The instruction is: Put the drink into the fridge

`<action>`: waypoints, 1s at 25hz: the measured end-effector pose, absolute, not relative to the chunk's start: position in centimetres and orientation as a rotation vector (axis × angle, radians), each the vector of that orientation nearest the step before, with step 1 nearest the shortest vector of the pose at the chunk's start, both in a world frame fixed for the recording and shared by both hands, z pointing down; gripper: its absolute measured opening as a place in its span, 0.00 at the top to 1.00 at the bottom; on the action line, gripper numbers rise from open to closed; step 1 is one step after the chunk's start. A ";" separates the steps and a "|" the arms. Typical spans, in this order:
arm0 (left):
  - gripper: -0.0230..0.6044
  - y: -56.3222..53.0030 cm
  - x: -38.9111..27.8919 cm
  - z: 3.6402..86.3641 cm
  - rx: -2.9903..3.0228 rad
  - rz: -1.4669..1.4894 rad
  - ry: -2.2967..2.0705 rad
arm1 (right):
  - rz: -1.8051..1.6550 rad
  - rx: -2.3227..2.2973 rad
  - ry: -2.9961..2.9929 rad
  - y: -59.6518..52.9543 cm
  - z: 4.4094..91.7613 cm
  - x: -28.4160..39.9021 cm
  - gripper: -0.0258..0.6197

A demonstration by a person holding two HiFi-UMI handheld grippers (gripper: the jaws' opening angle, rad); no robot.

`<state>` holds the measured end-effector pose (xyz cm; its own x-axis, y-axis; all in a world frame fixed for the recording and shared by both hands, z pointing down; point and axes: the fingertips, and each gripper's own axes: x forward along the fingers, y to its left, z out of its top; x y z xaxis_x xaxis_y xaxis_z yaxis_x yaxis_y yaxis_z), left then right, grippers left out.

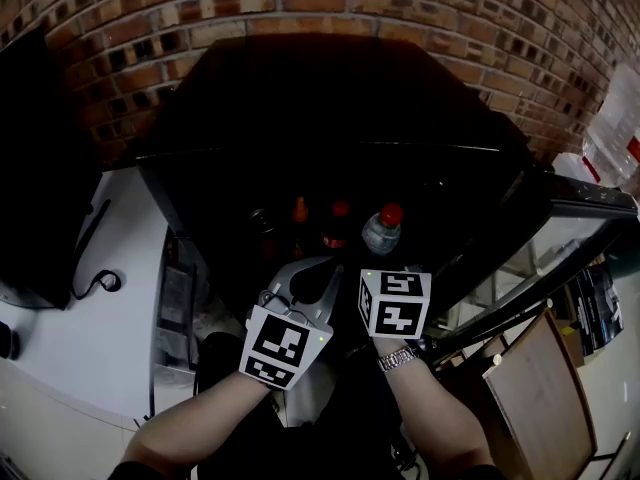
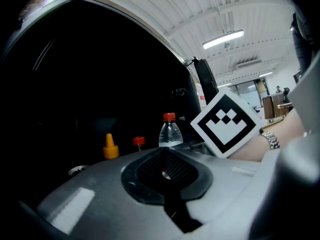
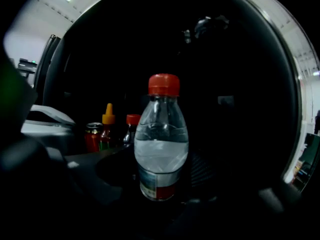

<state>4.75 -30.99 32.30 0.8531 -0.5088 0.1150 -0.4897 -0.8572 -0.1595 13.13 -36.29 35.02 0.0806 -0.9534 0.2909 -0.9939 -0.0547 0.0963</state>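
The drink is a clear water bottle (image 1: 381,232) with a red cap. My right gripper (image 1: 384,258) is shut on its lower body and holds it upright at the mouth of the open black fridge (image 1: 330,98). In the right gripper view the bottle (image 3: 161,144) fills the middle between the dark jaws of that gripper (image 3: 160,186). My left gripper (image 1: 312,280) hovers just left of it, shut and empty. From the left gripper (image 2: 165,171) the bottle (image 2: 170,133) shows ahead and slightly right.
Inside the dark fridge stand an orange-nozzled sauce bottle (image 3: 108,119), a red-capped dark bottle (image 3: 132,121) and a red can (image 3: 93,136), all left of the drink. The fridge door (image 1: 560,228) hangs open at the right. A white counter (image 1: 90,338) lies left.
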 end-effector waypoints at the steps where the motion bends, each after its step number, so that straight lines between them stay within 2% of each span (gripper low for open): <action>1: 0.96 -31.1 4.8 32.4 -2.904 -0.232 0.786 | 0.220 2.101 -1.939 -36.5 35.1 13.2 0.49; 25: 0.96 -32.7 5.4 33.5 -2.904 -0.281 0.773 | 0.279 2.231 -1.819 -39.1 37.8 14.6 0.47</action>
